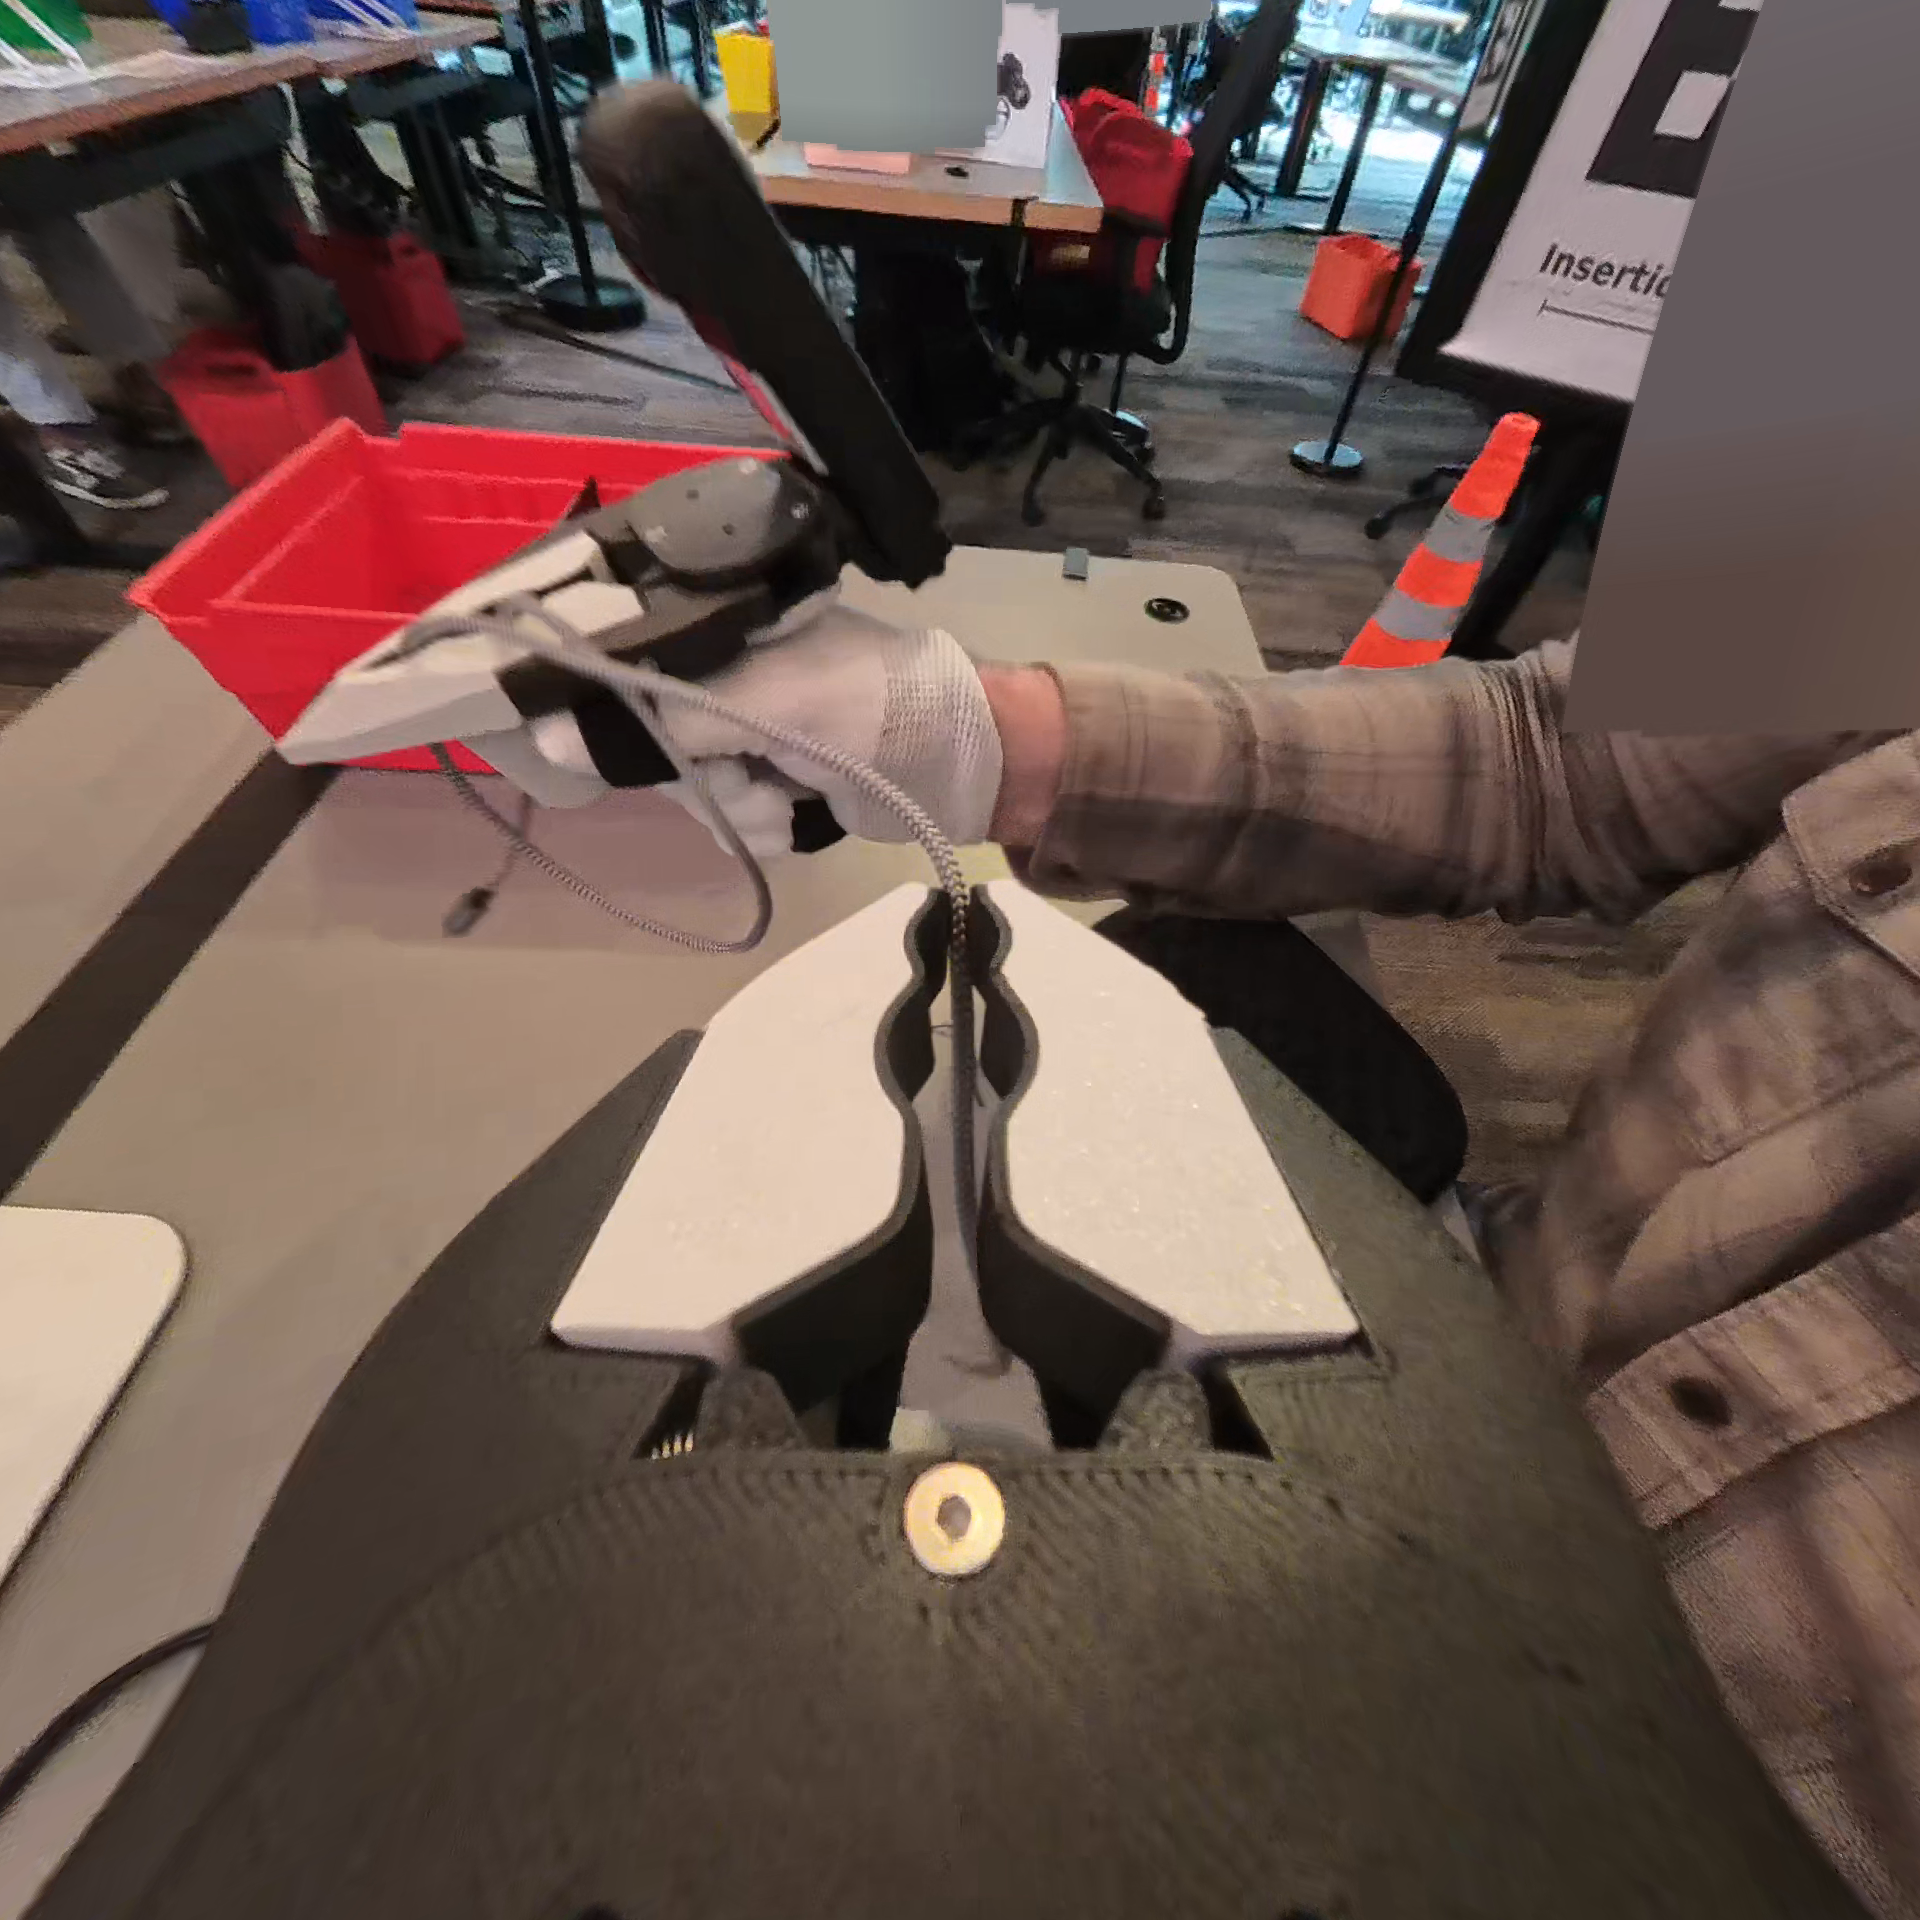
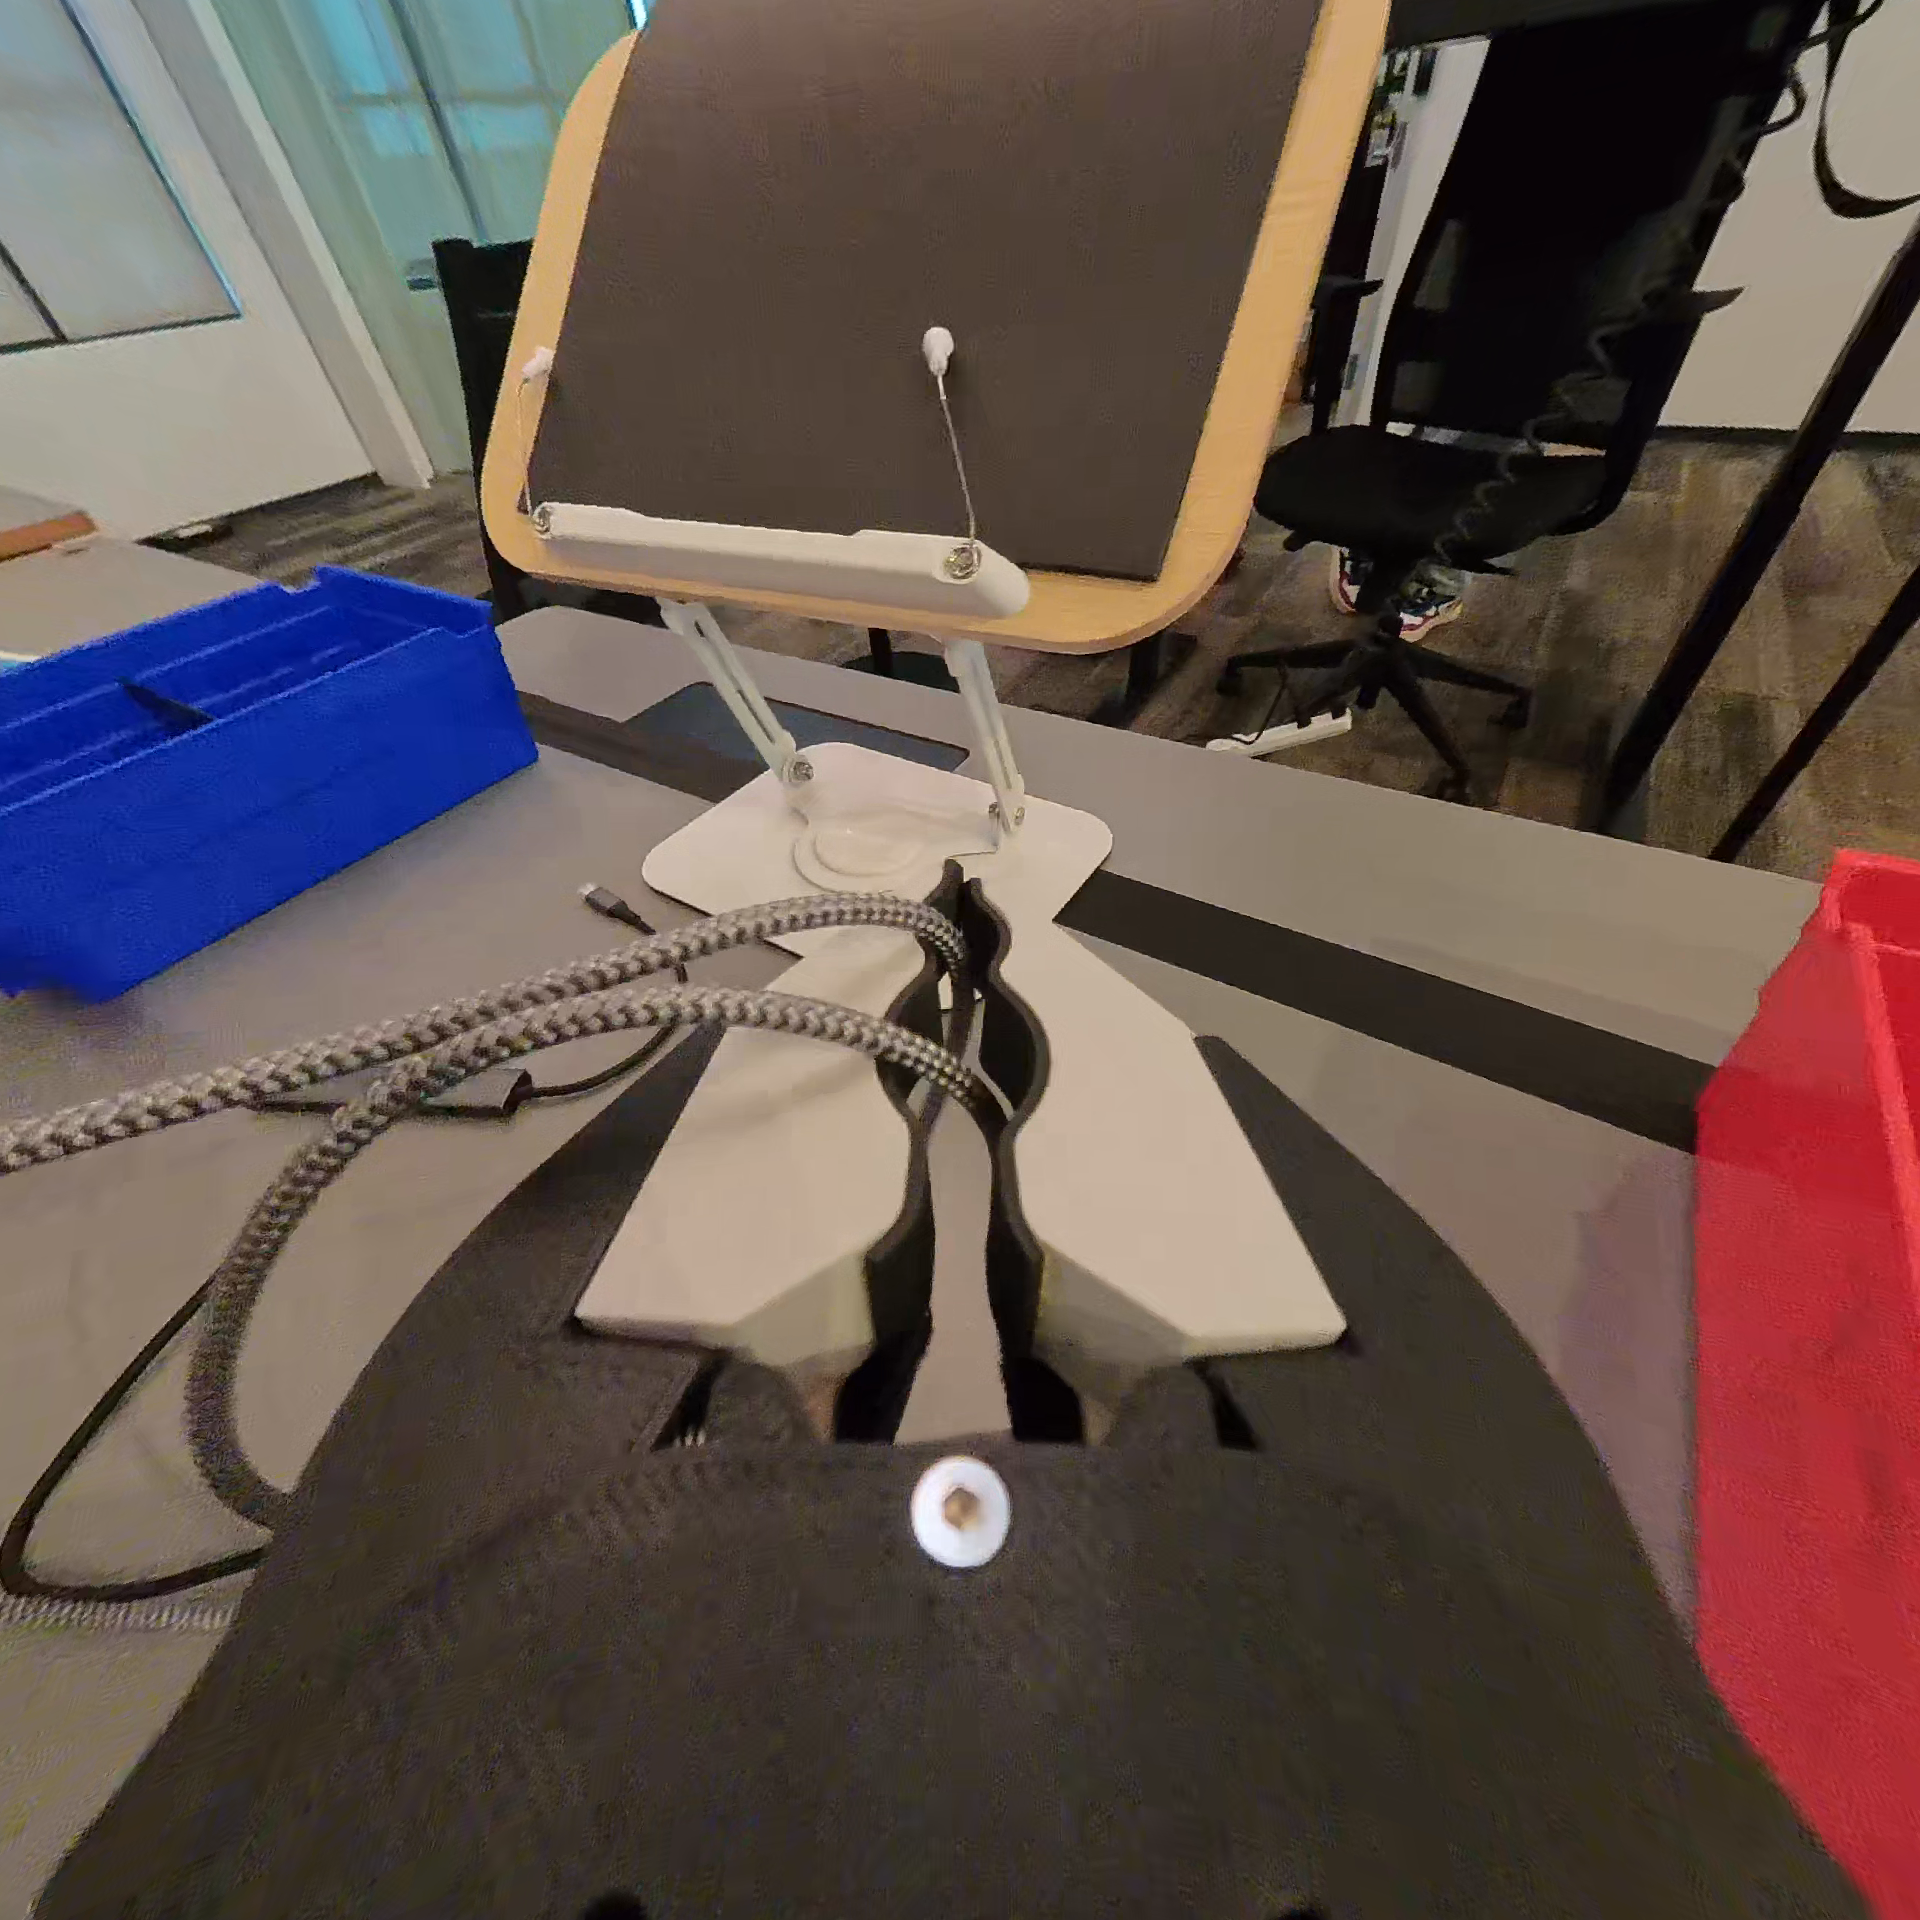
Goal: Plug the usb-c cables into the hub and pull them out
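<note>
A grey braided usb-c cable (image 1: 831, 758) runs from my left gripper (image 1: 956, 904) up to my right gripper (image 1: 343, 707), which a gloved hand holds above the table. The left jaws are shut on the cable, which lies between the pads. One plug (image 1: 468, 909) hangs free below the right gripper. In the right wrist view my right gripper (image 2: 961, 883) is shut on the braided cable (image 2: 623, 966) near its tips, and a second strand crosses the jaws lower down. A loose plug (image 2: 608, 899) lies on the table. A small black adapter-like piece (image 2: 488, 1096) on a thin black cable lies at the left.
A red bin (image 1: 364, 551) stands behind the right gripper and shows at the right edge of the right wrist view (image 2: 1818, 1247). A blue bin (image 2: 229, 748) stands at the left. A white stand (image 2: 883, 831) with a tilted board is straight ahead. A person's plaid sleeve (image 1: 1351, 790) crosses the left wrist view. The gap from one gripper's tips to the other's is roughly 20 cm. Left tips and right tips are each some 30 cm from the small black adapter-like piece (image 2: 488, 1096).
</note>
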Tool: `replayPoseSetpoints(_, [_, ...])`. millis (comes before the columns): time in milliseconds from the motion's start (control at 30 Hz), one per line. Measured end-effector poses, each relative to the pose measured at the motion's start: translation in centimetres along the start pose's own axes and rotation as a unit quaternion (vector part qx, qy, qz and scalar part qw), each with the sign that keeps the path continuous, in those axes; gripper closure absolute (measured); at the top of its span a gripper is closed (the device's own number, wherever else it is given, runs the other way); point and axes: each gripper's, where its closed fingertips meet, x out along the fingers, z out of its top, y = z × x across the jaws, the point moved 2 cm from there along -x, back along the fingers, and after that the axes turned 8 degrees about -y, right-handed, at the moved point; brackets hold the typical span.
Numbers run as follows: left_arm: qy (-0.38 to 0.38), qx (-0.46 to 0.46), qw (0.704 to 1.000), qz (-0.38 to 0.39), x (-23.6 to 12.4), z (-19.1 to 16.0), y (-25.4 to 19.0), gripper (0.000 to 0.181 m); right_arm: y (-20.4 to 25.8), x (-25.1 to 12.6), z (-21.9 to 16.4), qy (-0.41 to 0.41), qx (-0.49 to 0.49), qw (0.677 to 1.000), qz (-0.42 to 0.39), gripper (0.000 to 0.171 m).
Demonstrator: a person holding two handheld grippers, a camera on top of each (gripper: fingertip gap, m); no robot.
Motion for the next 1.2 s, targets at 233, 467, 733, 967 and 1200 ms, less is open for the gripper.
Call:
replayPoseSetpoints(233, [0.001, 0.007, 0.995, 0.096, -0.7, -1.9, 3.5, 0.173, 1.2, -1.1, 1.4, 0.004, -0.079, 0.997, -0.005, 0.171])
replayPoseSetpoints(467, [-0.039, -0.016, 0.997, 0.070, 1.2, -1.9, 3.2, 0.148, 3.9, -0.5, 1.3, 0.020, -0.115, 0.993, 0.005, 0.171])
replayPoseSetpoints(733, [-0.060, 0.026, 0.994, 0.092, 3.6, -1.5, 1.8, 0.122, 3.7, -0.1, 1.6, 0.015, -0.066, 0.998, -0.012, 0.171])
replayPoseSetpoints(967, [-0.083, -0.013, 0.993, 0.087, 6.5, -2.2, 1.9, 0.123, 4.4, 0.0, 1.2, 0.017, -0.046, 0.999, -0.019, 0.171])
replayPoseSetpoints(1200, [-0.099, -0.028, 0.993, 0.055, 6.9, -2.0, 2.2, 0.177, 4.5, -0.3, 1.0, 0.006, 0.047, 0.999, 0.021, 0.171])
